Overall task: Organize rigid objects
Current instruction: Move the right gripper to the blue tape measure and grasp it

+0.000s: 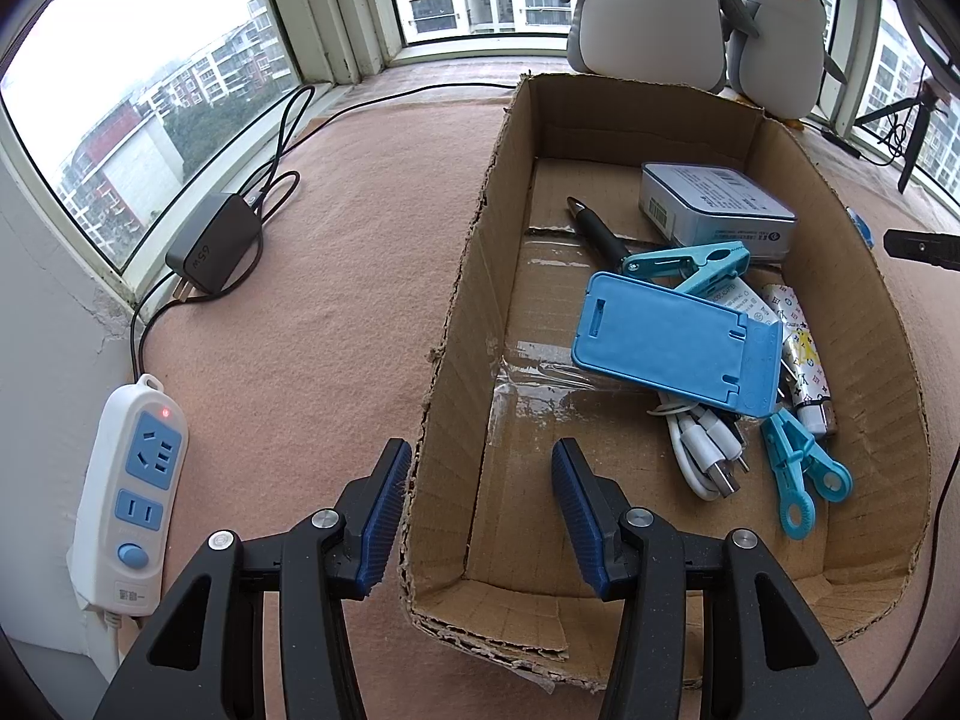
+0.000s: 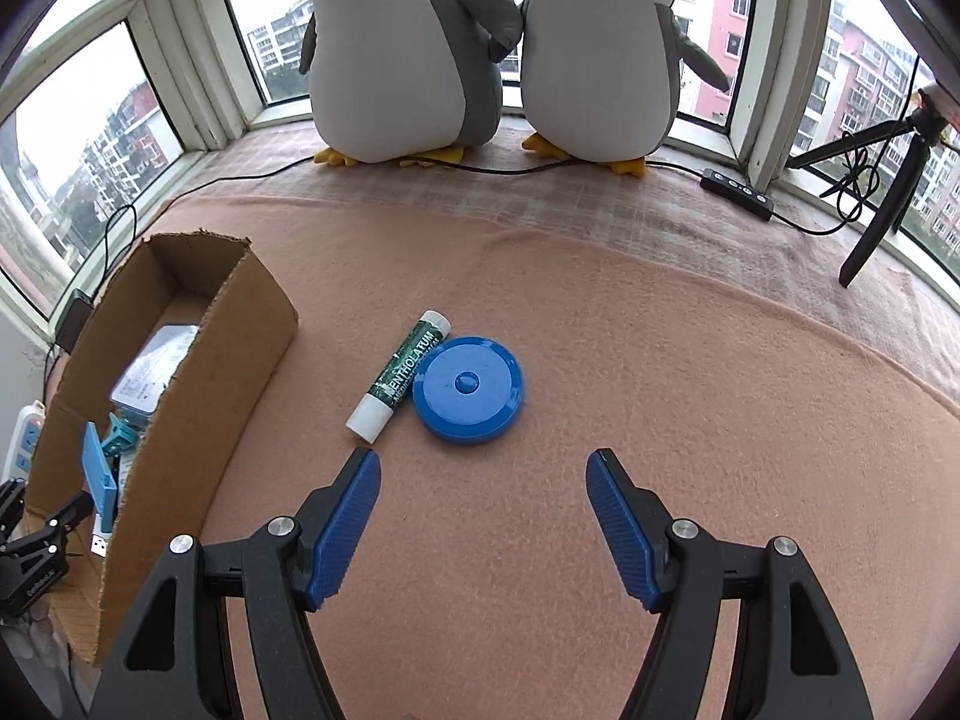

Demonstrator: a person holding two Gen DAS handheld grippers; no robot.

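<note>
A torn cardboard box (image 1: 474,276) lies on the pink mat. It holds a blue phone stand (image 1: 678,348), two teal clips (image 1: 690,264), a grey tin (image 1: 714,210), a black pen (image 1: 594,228), a white cable (image 1: 702,450) and a patterned tube (image 1: 804,354). My left gripper (image 1: 480,450) straddles the box's near left wall, jaws apart, with the pads not pressing on it. Right of the box (image 2: 180,396), a blue round disc (image 2: 468,387) and a green lip balm stick (image 2: 399,375) lie touching on the mat. My right gripper (image 2: 485,456) hangs open just short of them, empty.
A white power strip (image 1: 132,492) and a black charger (image 1: 213,246) with cables lie left of the box by the window. Two plush penguins (image 2: 408,48) stand on the sill at the back. A black tripod (image 2: 888,180) and an inline cable switch (image 2: 738,192) are at the back right.
</note>
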